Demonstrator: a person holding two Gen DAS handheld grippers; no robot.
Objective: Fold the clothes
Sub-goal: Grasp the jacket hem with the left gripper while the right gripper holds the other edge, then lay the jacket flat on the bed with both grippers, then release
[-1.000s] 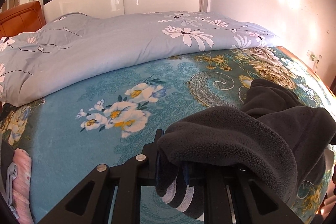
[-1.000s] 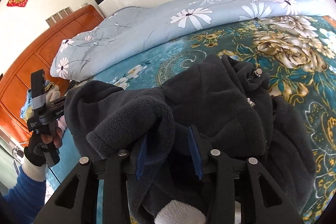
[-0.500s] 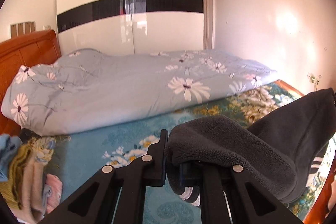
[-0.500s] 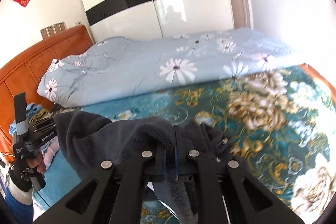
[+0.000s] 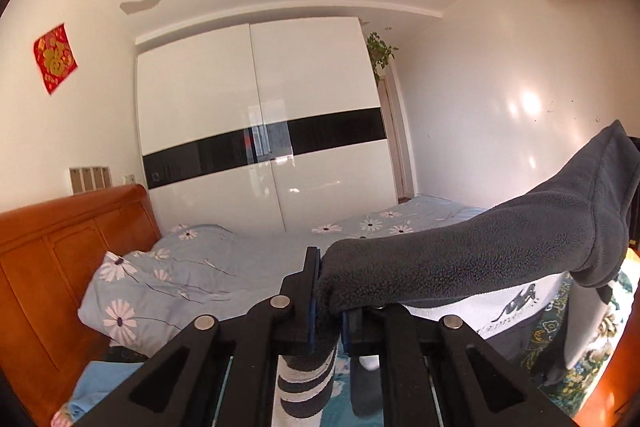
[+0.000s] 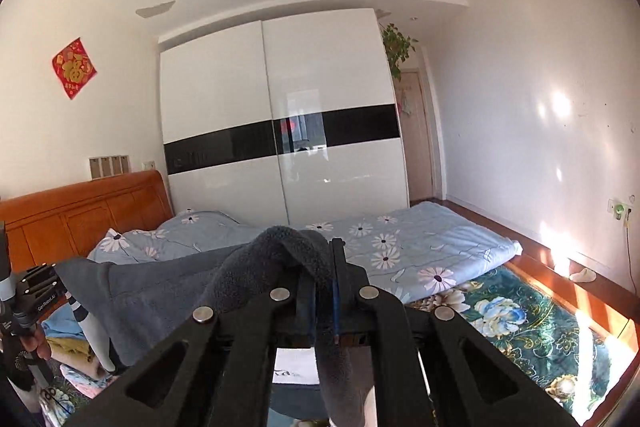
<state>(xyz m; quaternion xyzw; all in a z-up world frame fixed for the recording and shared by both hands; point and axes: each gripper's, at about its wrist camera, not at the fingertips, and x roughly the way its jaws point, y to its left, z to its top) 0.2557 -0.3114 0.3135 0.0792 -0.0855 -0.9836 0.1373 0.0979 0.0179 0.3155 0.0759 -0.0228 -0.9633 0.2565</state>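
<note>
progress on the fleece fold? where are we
Early. Done: both tongs are clamped on the dark grey fleece, the left tongs on one edge and the right tongs on another, and it hangs spread between them above the bed. In hand: holding it up to open it out. Left: lay it flat on the bed and make every fold; none shows yet.
</note>
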